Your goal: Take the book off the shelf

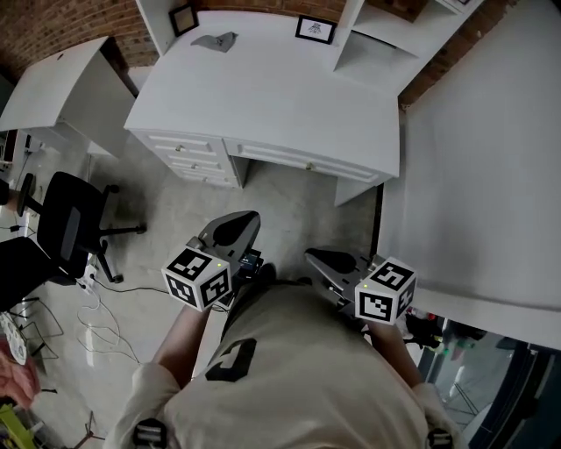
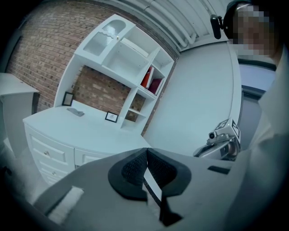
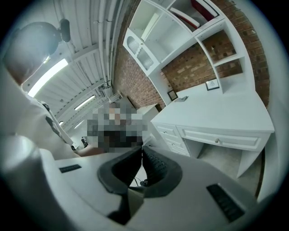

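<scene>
I'm on the approach, with my left gripper [image 2: 146, 151] and right gripper [image 3: 141, 151] both closed and empty. The red book [image 2: 146, 77] stands in the shelf [image 2: 118, 63] above the counter [image 2: 81, 126], upper centre of the left gripper view. Next I likely need to get closer, lift one gripper and open it.

A white desk with drawers [image 1: 263, 96] is seen from above. A small black-framed picture [image 1: 183, 17] is stood at the desk's back left corner, and a second black-framed picture [image 1: 315, 29] is stood along its back edge, further right. A flat grey scrap [image 1: 216, 40] is laid between them. A black office chair on wheels [image 1: 68, 224] is parked on the pale floor [image 1: 289, 206], left of the desk. The left gripper [image 1: 252, 217] and the right gripper [image 1: 309, 255] are held side by side, pointed towards the desk.
</scene>
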Action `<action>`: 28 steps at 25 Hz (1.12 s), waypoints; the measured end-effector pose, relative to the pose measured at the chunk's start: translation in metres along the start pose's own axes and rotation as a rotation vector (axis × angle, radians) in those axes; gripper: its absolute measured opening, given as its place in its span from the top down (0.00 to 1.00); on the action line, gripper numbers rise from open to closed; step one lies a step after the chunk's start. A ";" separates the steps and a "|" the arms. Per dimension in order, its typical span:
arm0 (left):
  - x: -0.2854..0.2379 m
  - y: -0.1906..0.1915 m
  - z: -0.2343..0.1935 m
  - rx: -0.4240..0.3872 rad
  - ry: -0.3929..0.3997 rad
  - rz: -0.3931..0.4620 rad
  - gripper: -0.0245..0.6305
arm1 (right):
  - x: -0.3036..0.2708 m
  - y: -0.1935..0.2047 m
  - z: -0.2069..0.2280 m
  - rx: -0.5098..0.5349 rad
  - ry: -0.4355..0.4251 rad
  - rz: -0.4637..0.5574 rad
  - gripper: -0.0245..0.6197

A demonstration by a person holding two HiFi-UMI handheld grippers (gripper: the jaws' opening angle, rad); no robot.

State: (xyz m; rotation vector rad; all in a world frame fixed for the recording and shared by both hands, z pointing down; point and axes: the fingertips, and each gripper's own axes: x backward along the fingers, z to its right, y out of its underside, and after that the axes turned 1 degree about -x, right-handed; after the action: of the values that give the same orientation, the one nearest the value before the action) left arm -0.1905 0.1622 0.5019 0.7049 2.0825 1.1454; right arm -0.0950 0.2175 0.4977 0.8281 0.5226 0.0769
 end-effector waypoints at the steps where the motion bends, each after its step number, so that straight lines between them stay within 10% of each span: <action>1: 0.000 0.000 -0.001 0.000 0.011 -0.002 0.96 | -0.004 -0.001 0.001 -0.007 0.002 0.004 0.95; 14: -0.018 0.027 0.041 0.014 0.228 -0.119 0.96 | -0.020 0.005 0.005 -0.092 0.051 0.022 0.95; 28: -0.039 0.019 0.047 0.040 0.218 -0.119 0.96 | -0.016 -0.009 0.026 -0.104 0.018 0.031 0.95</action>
State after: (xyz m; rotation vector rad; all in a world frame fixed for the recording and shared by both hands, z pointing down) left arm -0.1274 0.1679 0.5098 0.4842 2.3007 1.1596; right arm -0.0979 0.1888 0.5125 0.7350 0.5181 0.1388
